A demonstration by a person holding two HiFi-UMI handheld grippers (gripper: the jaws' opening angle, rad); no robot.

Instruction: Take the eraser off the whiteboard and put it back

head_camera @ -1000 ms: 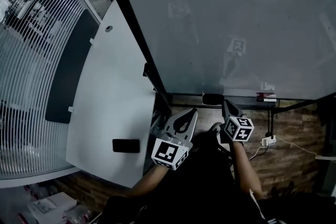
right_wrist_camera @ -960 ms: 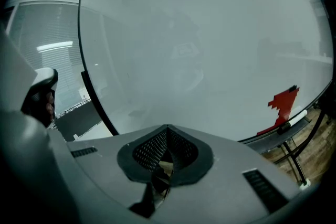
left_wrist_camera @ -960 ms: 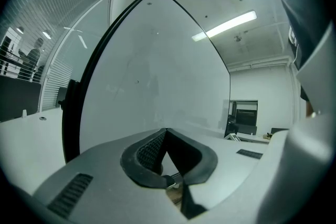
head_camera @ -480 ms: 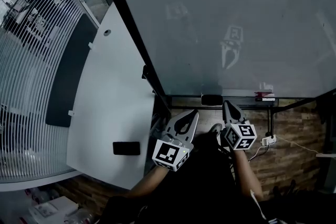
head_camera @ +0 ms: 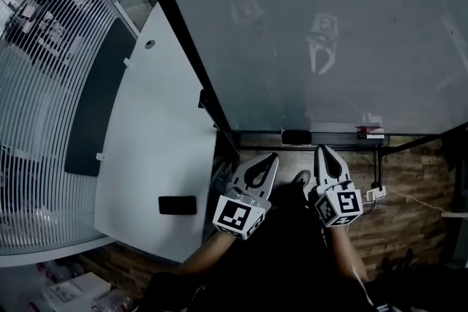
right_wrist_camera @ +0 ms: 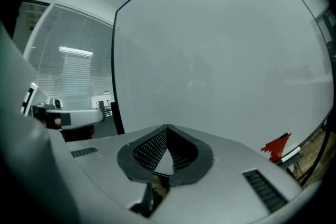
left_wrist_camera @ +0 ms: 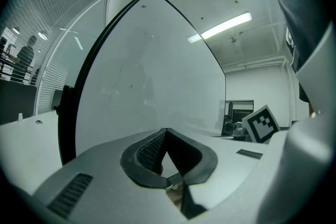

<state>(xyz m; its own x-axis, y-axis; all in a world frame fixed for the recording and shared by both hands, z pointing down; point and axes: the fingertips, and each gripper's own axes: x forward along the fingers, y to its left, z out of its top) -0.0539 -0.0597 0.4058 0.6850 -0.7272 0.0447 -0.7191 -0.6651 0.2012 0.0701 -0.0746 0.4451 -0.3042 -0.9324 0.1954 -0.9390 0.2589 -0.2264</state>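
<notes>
Eraser (head_camera: 296,137) at whiteboard (head_camera: 351,25) bottom edge. Left gripper (head_camera: 271,156) and right gripper (head_camera: 322,150) just below whiteboard, jaws together, empty.

One whiteboard (head_camera: 329,33), one dark eraser (head_camera: 296,137), one red item (head_camera: 371,133), two grippers: left gripper (head_camera: 271,156), right gripper (head_camera: 322,149).

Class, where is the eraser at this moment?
In the head view, the eraser sits on the whiteboard's bottom tray, left of the red item, just beyond the right gripper.
</notes>
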